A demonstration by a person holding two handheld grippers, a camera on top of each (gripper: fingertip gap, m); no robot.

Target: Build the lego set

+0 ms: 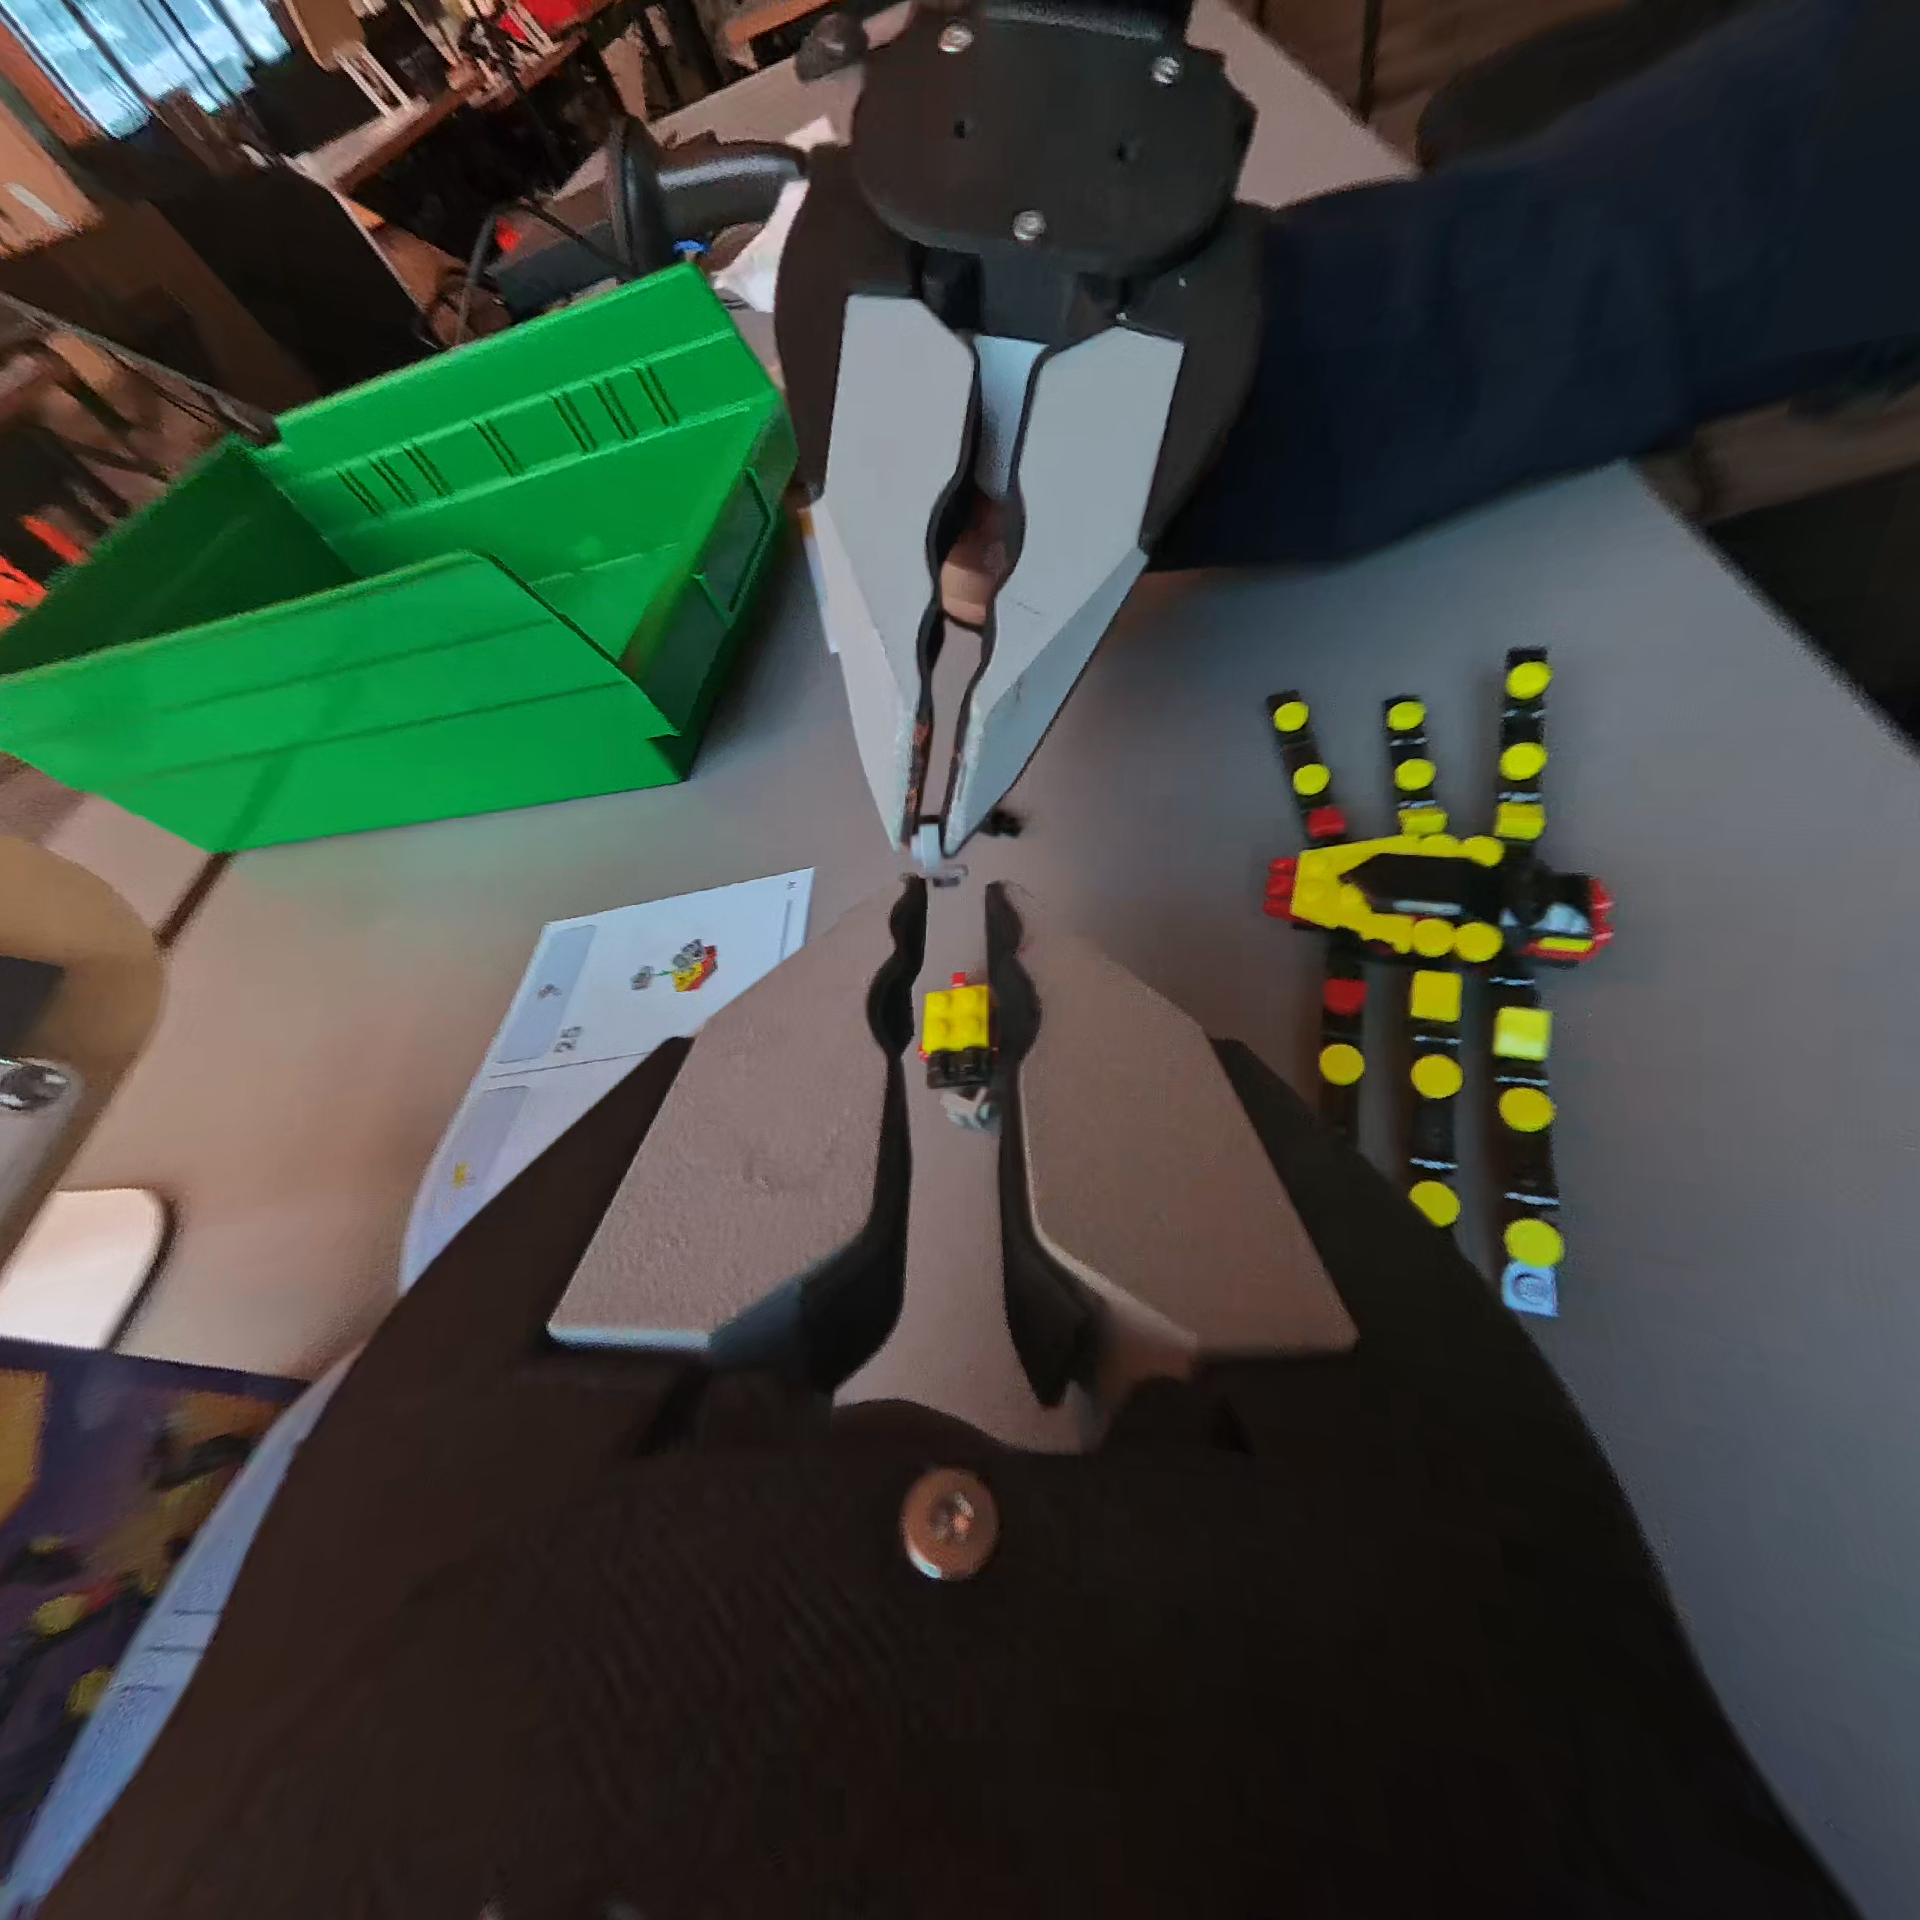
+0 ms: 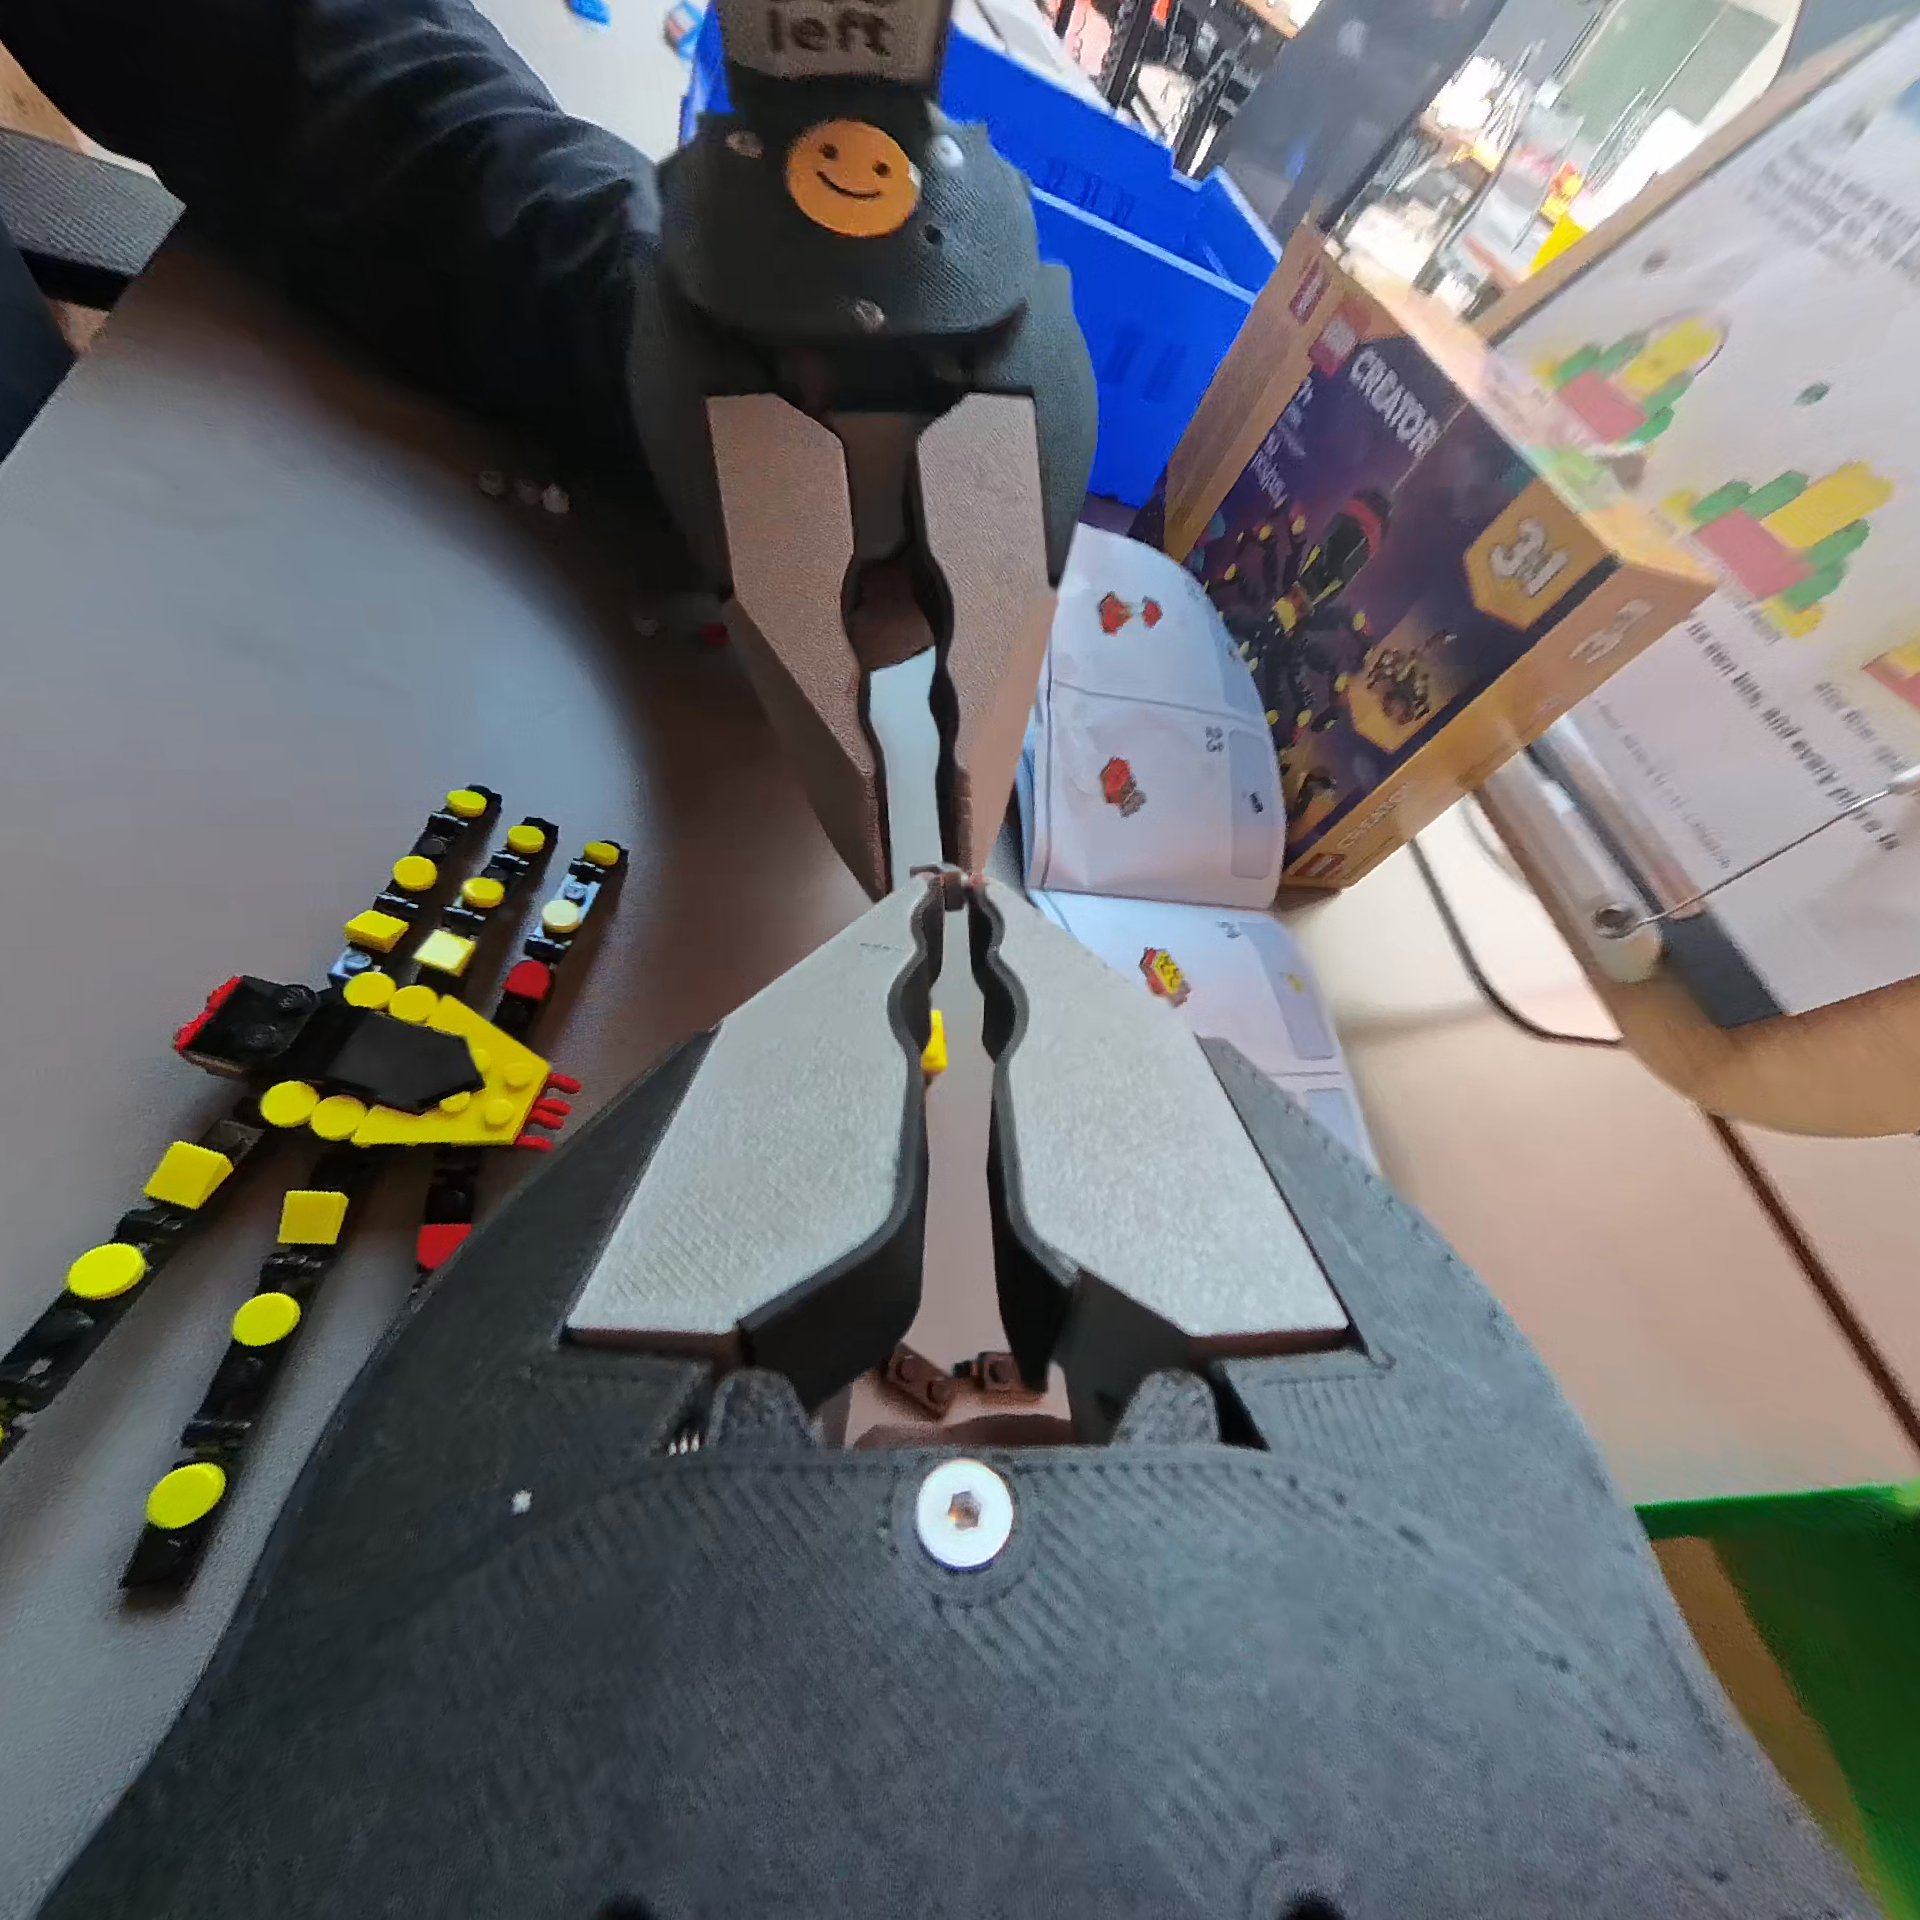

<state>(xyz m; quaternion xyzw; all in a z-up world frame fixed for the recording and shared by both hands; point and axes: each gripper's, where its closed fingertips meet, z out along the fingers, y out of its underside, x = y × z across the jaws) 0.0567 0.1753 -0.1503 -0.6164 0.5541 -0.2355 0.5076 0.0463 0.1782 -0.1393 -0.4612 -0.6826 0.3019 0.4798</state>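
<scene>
- Grey-padded right gripper (image 2: 951,894) pinches a tiny grey piece (image 1: 940,857), tip to tip with the left gripper (image 1: 954,904).
- Left gripper's fingers stand narrowly apart, holding nothing, above a small yellow-black brick stack (image 1: 961,1023).
- Beside them, toward the table (image 1: 1714,1039) edge, lies the black-yellow legged model (image 1: 1434,904).

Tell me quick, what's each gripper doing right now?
Left gripper: jaws slightly apart, holding nothing.
Right gripper: closed on a small grey piece.
</scene>
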